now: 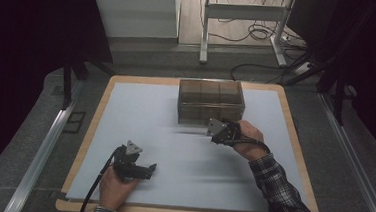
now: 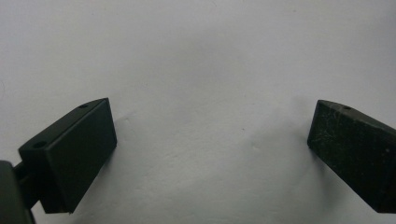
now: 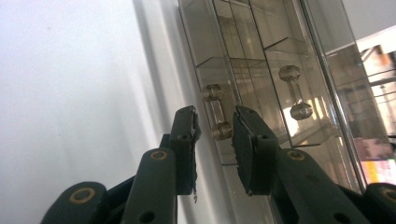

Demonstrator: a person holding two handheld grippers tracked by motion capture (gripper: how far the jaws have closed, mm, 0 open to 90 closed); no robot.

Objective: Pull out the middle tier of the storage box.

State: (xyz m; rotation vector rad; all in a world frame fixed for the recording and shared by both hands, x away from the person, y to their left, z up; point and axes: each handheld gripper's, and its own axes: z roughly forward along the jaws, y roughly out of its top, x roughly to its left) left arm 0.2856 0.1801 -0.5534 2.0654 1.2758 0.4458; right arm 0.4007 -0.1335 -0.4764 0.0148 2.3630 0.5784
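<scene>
Clear smoked acrylic drawer box (image 1: 210,100) on white mat (image 1: 139,127); its lower barbell handle (image 3: 217,112) is flanked by right gripper (image 3: 215,125), jaws parted; left gripper (image 2: 210,135) is held spread wide

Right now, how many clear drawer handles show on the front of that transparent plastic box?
2. One clear drawer handle sits just ahead of the right gripper, between its open jaws; the second handle is on the next drawer along. More may be hidden.
</scene>
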